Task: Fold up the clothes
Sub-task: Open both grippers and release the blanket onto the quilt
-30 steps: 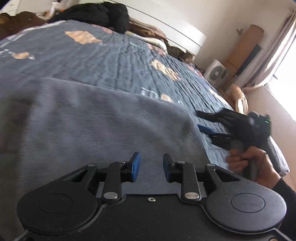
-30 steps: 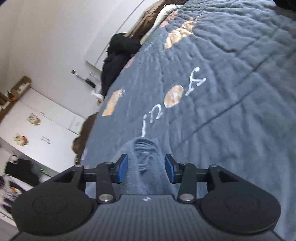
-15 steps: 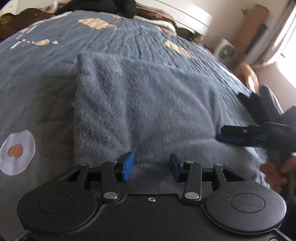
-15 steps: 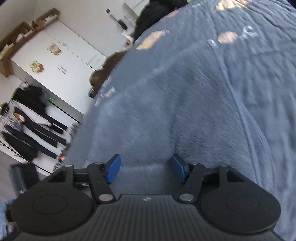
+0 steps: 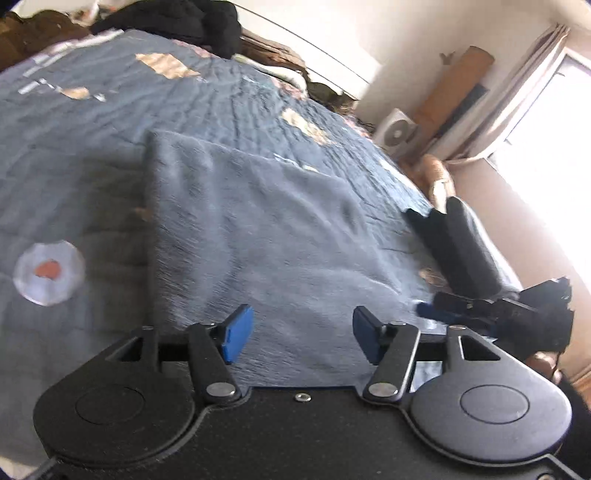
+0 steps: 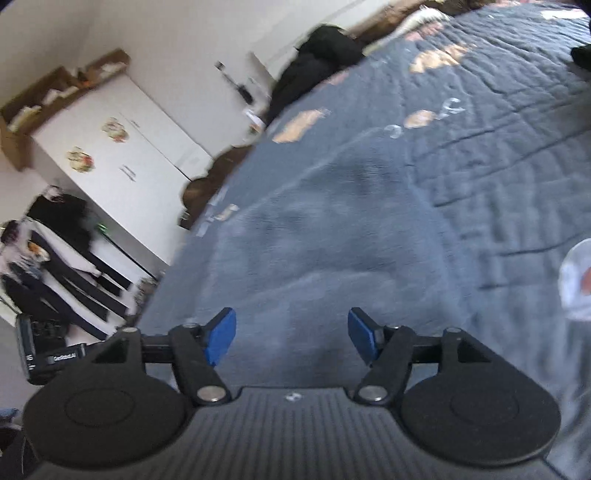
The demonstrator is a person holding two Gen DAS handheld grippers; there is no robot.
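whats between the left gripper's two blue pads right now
Only the grey fleece garment, lying flat on the bed beyond the left gripper; its opening jaws pinch nothing. The left wrist view shows it.

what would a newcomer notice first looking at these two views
A fuzzy grey folded garment lies flat on the blue quilt, filling the middle of both views. Each gripper frames it from below, left gripper and right gripper, blue pads apart and opening, gripping nothing. A black pile of clothes sits at the bed's far end.
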